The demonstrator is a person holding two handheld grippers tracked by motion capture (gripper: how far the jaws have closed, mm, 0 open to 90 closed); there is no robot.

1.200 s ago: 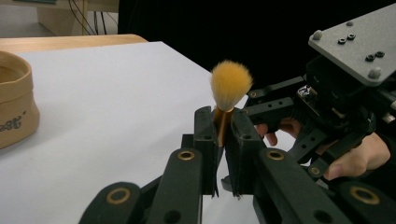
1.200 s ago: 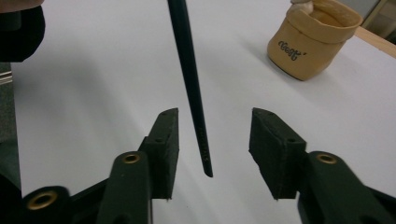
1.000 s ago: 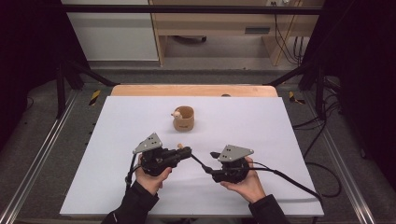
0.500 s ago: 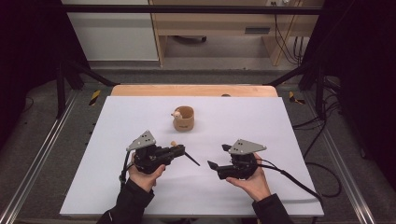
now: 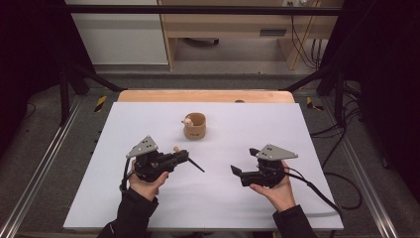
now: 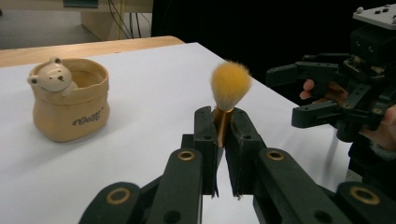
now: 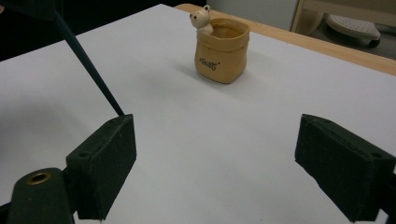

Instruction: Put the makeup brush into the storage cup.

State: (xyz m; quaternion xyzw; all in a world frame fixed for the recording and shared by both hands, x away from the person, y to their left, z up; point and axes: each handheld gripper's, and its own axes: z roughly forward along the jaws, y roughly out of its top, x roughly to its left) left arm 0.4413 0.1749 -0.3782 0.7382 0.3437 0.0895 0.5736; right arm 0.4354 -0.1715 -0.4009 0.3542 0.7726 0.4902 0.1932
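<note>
High view showed a white surface [image 5: 148, 208] with a small tan pot [image 5: 194, 126] standing upright toward its far middle, well apart from both hands. A little cream bear figure [image 5: 187, 121] sat at the pot's rim, on its left side in that view. From the left gripper view the pot's [image 6: 70, 105] mouth was partly open to sight, and the bear [image 6: 50, 77] leaned over its rim; what else lay inside I could not tell. The right gripper view, lower and from the other side, showed the pot's [image 7: 221, 50] inner wall bare near the top — its bottom was hidden.

The left gripper [image 5: 185, 157] was held near the front left of the surface, its fingers [image 6: 205, 140] closed tight on a makeup brush [image 6: 228, 95]. They clamped the copper ferrule just below the orange-yellow bristles, which rose upright past the fingertips in the left gripper view, while the dark thin handle [image 5: 195, 164] stuck out the other side, slanting down over the surface.

The right gripper [image 5: 238, 172] was held to the front right, well apart from the brush. Its fingers [image 7: 103, 163] had just been opening and stood wide apart with nothing between them — only bare surface lay beyond.
</note>
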